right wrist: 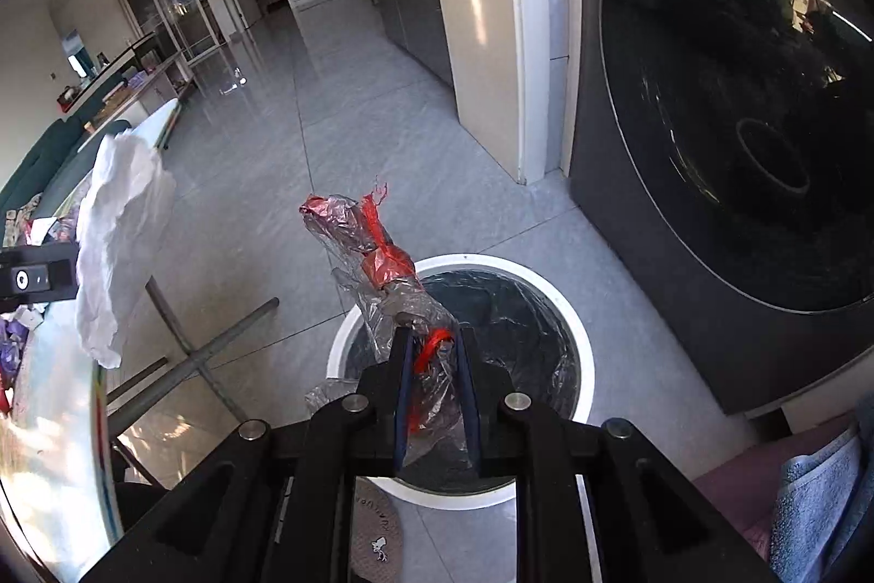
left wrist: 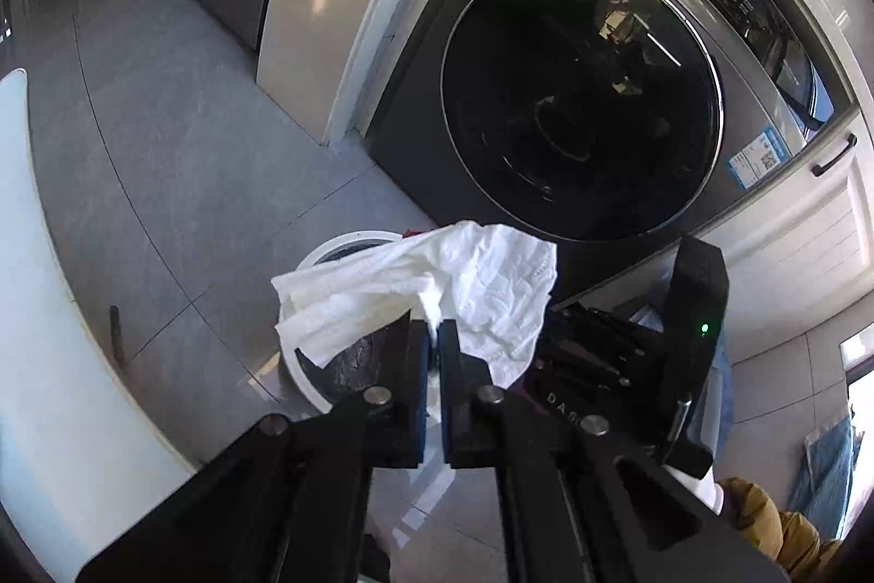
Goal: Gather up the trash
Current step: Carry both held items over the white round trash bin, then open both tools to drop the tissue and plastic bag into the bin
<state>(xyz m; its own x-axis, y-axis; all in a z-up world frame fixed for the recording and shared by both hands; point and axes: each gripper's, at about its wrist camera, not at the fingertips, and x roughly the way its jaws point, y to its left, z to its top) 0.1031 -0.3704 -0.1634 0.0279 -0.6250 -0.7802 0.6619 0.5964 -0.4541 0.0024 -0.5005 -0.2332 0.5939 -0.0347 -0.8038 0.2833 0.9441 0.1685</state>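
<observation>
Pinching a crumpled white tissue (left wrist: 431,288) in my left hand-held gripper (left wrist: 434,337), I clamp a red-and-clear plastic wrapper (right wrist: 382,266) in my right hand-held gripper (right wrist: 434,342) above the white-rimmed bin (right wrist: 579,342).

Bin (right wrist: 579,342): on the floor (right wrist: 338,129), in front of the washing machine (right wrist: 726,102), right of the table (right wrist: 60,408).
Wrapper (right wrist: 382,266): between the right gripper's (right wrist: 434,337) jaws, above the bin's near rim.
Tissue (left wrist: 437,288): pinched in the left gripper (left wrist: 434,337), over the bin's edge, left of the wrapper.
Doorway wall (right wrist: 475,25): left of the washing machine.
</observation>
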